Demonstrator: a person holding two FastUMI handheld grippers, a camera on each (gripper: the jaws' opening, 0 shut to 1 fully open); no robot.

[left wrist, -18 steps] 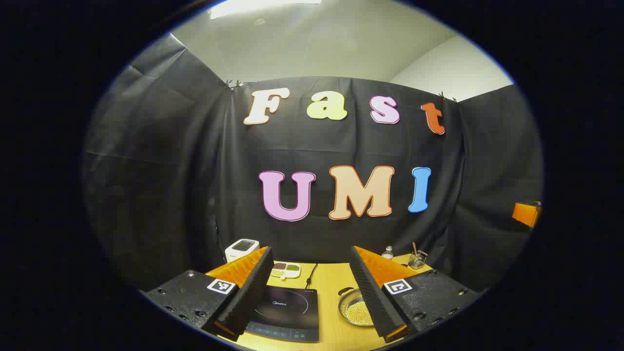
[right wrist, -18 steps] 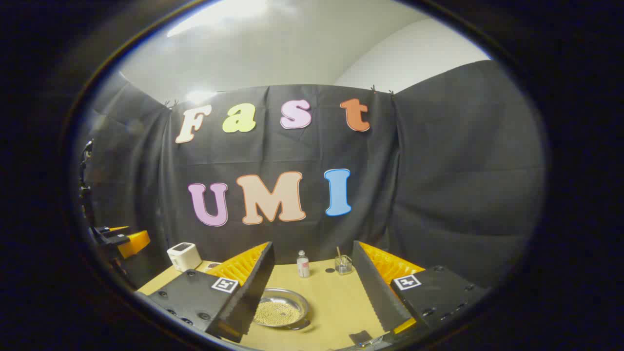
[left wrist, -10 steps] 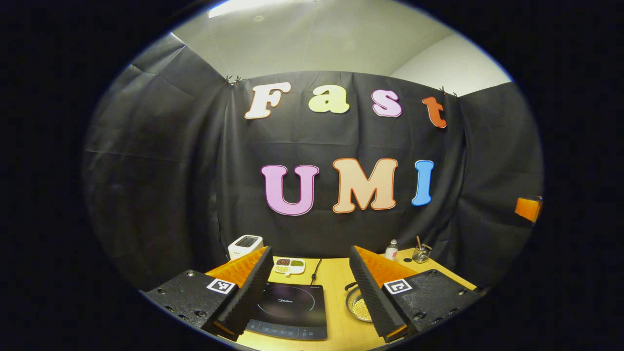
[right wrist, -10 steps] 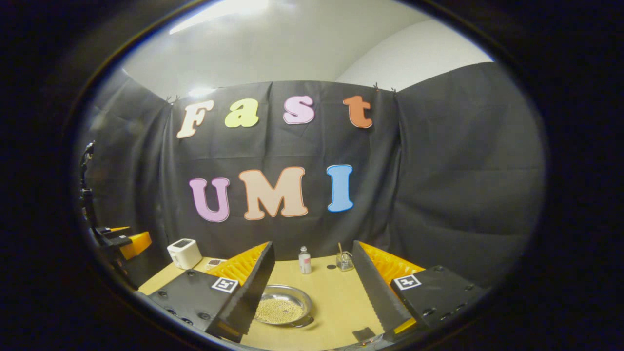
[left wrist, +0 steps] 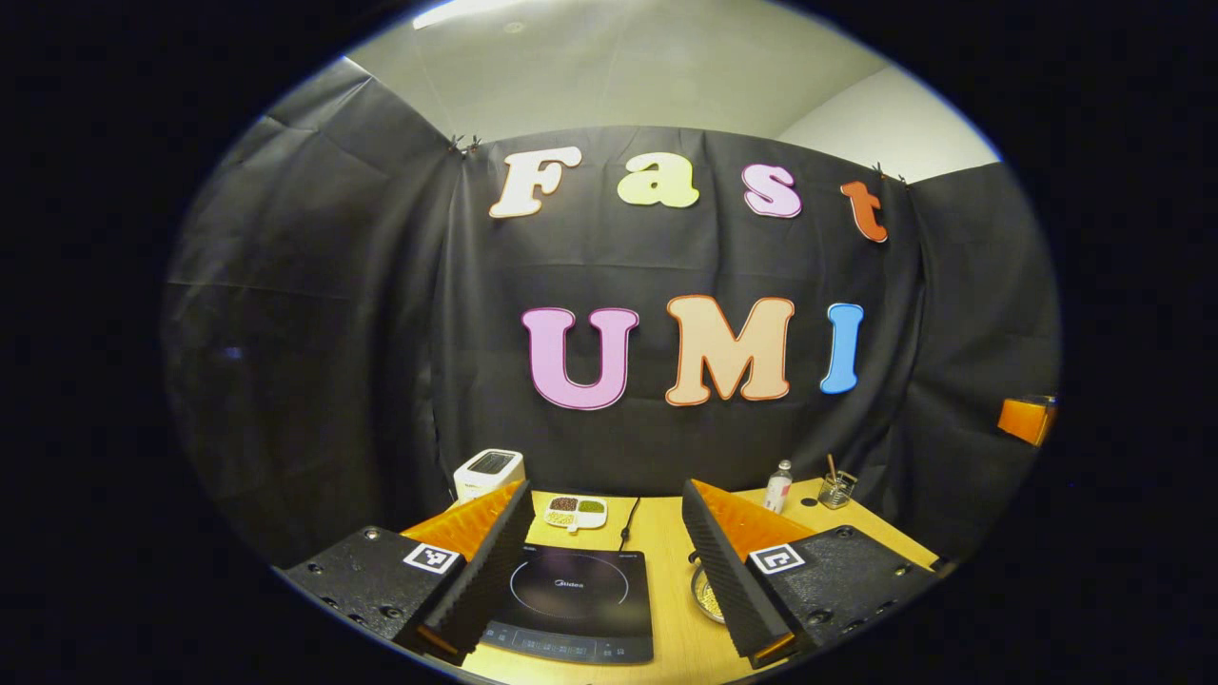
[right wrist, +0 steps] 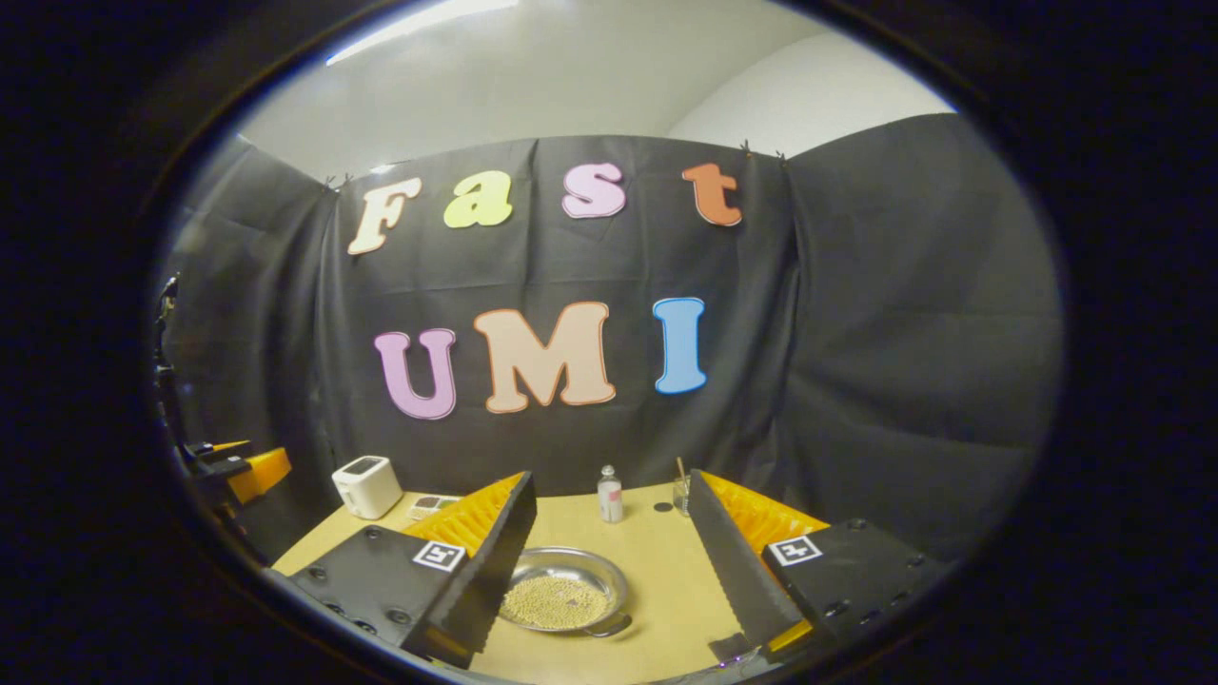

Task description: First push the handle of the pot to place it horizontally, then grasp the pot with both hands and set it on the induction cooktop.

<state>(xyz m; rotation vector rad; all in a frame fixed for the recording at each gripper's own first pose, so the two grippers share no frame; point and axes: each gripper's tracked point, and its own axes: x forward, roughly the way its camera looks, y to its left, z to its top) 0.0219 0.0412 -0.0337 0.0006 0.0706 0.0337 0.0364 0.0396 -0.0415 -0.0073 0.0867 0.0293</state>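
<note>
The left gripper (left wrist: 604,571) is held above the near edge of a pale wooden table (left wrist: 661,533), its fingers spread wide with nothing between them; their inner faces are ribbed foam-like pads, and each finger block carries a small square printed marker. Directly in the gap between these jaws lies the induction cooktop (left wrist: 576,601), a flat, glossy, dark glass slab with rounded corners, a thin ring marked on its top and a row of touch controls along its near edge; a dark cord (left wrist: 628,518) runs from its far side. Beyond the cooktop, past the fingertips, sits a small white divided dish (left wrist: 576,513) with four compartments of different coloured grains. Past the left finger stands a white boxy appliance (left wrist: 488,471) with rounded corners. The pot (left wrist: 705,596) is partly hidden behind the right finger of this gripper, just beside the cooktop and not on it. The right gripper (right wrist: 609,571) is likewise released, jaws wide apart and empty. Between its jaws, closer to the left finger and partly overlapped by it, the pot (right wrist: 563,601) shows as a shallow, round vessel of polished metal with a rolled rim, its floor covered by small pale yellow beads; a short dark handle projects from its near right edge. Beyond the fingertips stand a small clear bottle (right wrist: 609,497) with a red label band and a small glass (right wrist: 681,493) holding a thin stick.
</note>
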